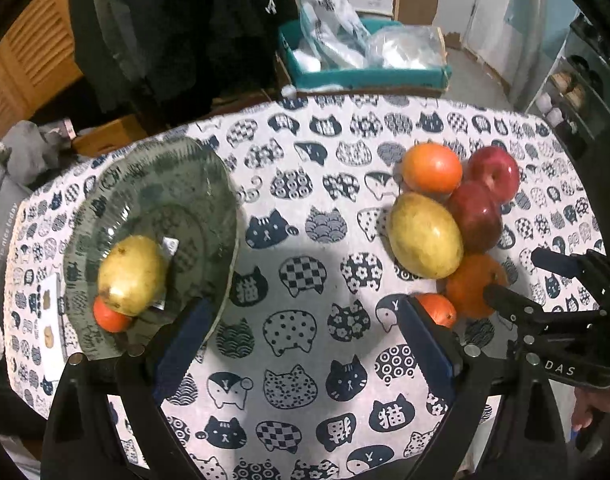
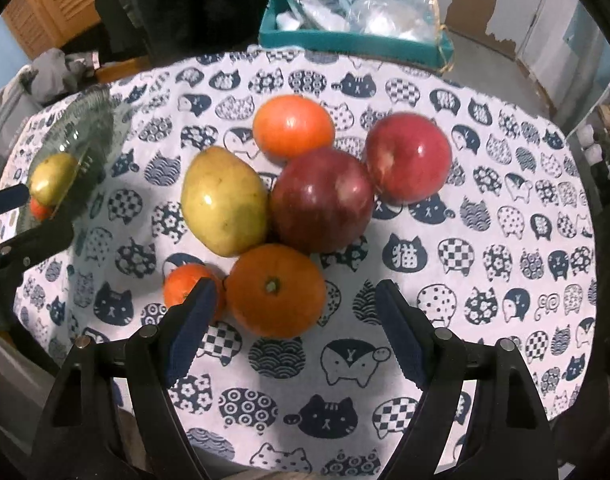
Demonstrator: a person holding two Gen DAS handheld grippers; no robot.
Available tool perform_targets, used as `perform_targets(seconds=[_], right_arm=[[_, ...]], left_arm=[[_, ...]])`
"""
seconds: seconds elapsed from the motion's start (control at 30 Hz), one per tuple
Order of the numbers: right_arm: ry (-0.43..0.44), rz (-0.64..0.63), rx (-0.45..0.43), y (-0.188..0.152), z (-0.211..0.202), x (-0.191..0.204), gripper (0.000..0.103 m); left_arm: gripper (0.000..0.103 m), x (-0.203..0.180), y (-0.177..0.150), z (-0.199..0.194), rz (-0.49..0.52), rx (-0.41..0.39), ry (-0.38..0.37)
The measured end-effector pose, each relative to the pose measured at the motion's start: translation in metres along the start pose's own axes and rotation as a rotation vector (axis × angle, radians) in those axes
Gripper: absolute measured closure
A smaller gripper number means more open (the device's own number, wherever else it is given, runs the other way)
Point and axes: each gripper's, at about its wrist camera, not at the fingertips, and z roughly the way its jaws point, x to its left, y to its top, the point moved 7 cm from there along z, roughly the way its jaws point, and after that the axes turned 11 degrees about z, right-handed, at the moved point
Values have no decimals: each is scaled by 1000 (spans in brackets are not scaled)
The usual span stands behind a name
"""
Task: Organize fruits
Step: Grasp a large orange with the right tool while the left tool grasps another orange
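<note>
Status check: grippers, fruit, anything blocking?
Left gripper and right gripper open, empty. Glass bowl holds mango, small orange. Six fruits clustered on tablecloth; big orange nearest right gripper. Nothing blocking.

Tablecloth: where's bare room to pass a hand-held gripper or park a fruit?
Free: the cloth strip between the glass plate and the fruit pile, and the plate's far half behind its mango. Crowded: the pile, where mango, apples and oranges touch.
</note>
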Motion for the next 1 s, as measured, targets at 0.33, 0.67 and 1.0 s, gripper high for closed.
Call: perform_targets(seconds=[0.33,0.67,1.0], right_arm=[[42,14,63,-7,28,-3,22],[95,28,101,-8,38,2,39],[-6,78,48,-12,21,-34,39]], left_arm=[[7,-5,-8,25,-6,59,-24],[7,-12,-7,31,-16,74,-70],[7,-50,-1,35,22,85,-125]])
